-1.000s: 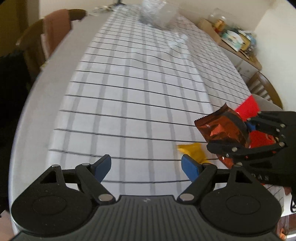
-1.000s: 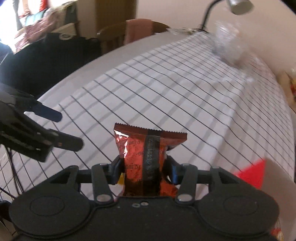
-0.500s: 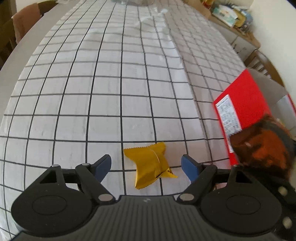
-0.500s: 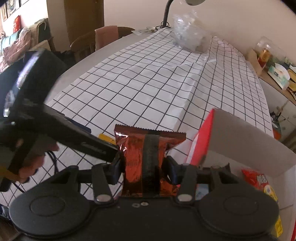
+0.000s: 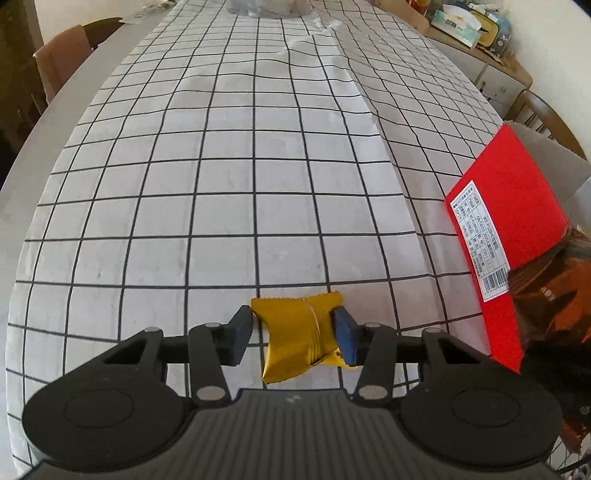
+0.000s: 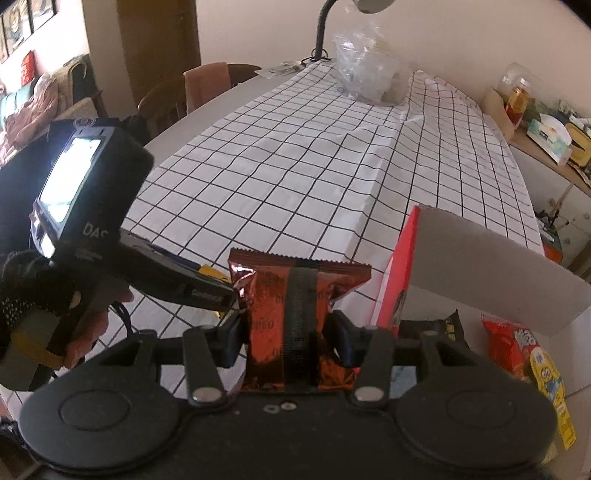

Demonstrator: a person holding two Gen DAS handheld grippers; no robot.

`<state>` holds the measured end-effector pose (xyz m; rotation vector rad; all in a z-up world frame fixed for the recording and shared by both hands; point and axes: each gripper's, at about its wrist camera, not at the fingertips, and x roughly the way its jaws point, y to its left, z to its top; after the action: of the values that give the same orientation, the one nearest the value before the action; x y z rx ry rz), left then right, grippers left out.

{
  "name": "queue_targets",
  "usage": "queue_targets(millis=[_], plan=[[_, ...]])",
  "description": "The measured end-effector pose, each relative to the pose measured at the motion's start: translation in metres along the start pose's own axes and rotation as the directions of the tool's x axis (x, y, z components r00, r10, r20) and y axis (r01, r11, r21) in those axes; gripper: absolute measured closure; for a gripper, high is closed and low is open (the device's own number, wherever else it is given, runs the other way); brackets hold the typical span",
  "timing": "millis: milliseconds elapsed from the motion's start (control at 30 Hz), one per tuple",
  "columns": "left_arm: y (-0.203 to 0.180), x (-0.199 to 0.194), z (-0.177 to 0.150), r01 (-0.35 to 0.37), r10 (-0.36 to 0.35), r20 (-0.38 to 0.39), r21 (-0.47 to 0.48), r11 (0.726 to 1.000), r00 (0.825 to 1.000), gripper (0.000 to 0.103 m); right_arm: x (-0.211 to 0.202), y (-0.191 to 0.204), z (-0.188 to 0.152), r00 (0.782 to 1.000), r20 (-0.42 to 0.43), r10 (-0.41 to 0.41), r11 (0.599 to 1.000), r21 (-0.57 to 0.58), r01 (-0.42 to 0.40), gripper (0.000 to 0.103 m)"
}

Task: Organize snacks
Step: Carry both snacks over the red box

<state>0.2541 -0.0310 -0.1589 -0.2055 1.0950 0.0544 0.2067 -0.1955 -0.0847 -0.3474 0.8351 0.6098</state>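
My left gripper is shut on a yellow snack packet that lies on the checked tablecloth. My right gripper is shut on a brown-red Oreo packet and holds it upright beside the red cardboard box. The Oreo packet also shows at the right edge of the left wrist view, next to the box's red side. Inside the box lie a red snack bag and a dark packet. The left gripper shows in the right wrist view, low at the left.
A clear plastic bag and a desk lamp stand at the table's far end. Chairs stand along the left side. A cluttered sideboard runs along the right wall. The box flap stands open.
My left gripper has come down and closed on the yellow packet. My right gripper has carried the Oreo packet to the right, up to the red box.
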Motion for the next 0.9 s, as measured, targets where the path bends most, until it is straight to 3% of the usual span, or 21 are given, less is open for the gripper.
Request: queue_targets(millis=[267, 533, 900], plan=[[0.020, -0.038, -0.003, 0.019, -0.017, 0.025, -0.059, 0.998, 1.000, 0.057, -0.022, 0.000, -0.002, 0.999, 0.040, -0.015, 0.998, 0.064, 0.013, 0.055], [0.027, -0.096, 0.003, 0.075, -0.068, 0.098, -0.063, 0.995, 0.993, 0.057, -0.060, -0.006, -0.002, 0.990, 0.106, -0.089, 0.988, 0.132, 0.075, 0.055], [-0.033, -0.145, 0.020, 0.115, -0.118, 0.181, 0.028, 0.993, 0.976, 0.057, -0.103, -0.056, -0.013, 0.969, 0.172, -0.178, 0.971, 0.190, 0.145, 0.055]])
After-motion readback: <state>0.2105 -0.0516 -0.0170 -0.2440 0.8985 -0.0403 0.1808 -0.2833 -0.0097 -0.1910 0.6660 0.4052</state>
